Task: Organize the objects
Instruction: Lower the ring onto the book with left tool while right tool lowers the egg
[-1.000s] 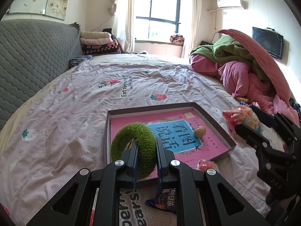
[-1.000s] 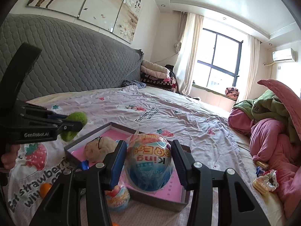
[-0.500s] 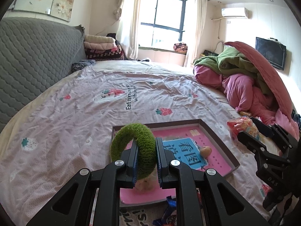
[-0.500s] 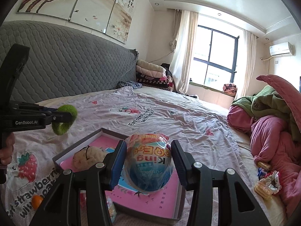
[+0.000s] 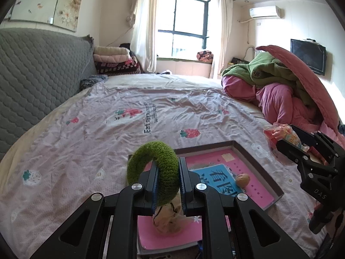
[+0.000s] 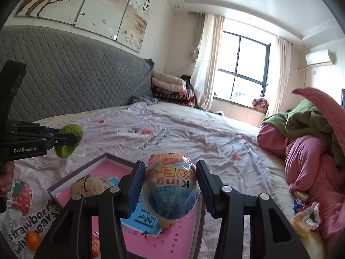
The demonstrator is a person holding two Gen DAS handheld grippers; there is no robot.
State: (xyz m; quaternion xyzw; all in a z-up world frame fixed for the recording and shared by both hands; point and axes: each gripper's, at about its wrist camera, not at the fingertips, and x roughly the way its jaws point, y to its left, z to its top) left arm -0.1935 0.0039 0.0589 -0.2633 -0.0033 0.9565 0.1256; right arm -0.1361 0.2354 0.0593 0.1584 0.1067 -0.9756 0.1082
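1. Green scrunchie (image 5: 158, 168): a fuzzy ring standing on edge, pinched across its near side by the left gripper (image 5: 167, 185), whose jaws are drawn narrow onto it. It hangs in the air above the near-left corner of the tray, touching nothing below.
2. Wrapped toy egg (image 6: 171, 185): a blue and orange egg in clear crinkled film, clamped at its sides by the two pads of the right gripper (image 6: 171, 188). It is carried above the tray's right part, printed lettering upside down to the viewer.
3. Shallow box tray (image 5: 254, 161): dark rim, pink printed floor with a blue panel of Chinese characters. It lies flat on the bed below both grippers.
4. Tray contents: a beige plush toy (image 6: 90, 186) with a black cord at the near-left end, and a walnut (image 5: 242, 179) on the blue panel, well apart from the plush.
5. Loose items on the sheet: a small orange fruit (image 6: 33, 240) left of the tray, and crumpled snack wrappers (image 6: 306, 213) near the pink bedding.
6. Bed sheet (image 5: 97, 129): pale lilac with strawberry print and English text.
7. Surroundings: a grey quilted headboard (image 6: 64, 82) at the left, a heap of pink and green quilts (image 5: 280, 90) at the right, and folded blankets (image 5: 116, 61) beside the curtained window (image 5: 183, 26).
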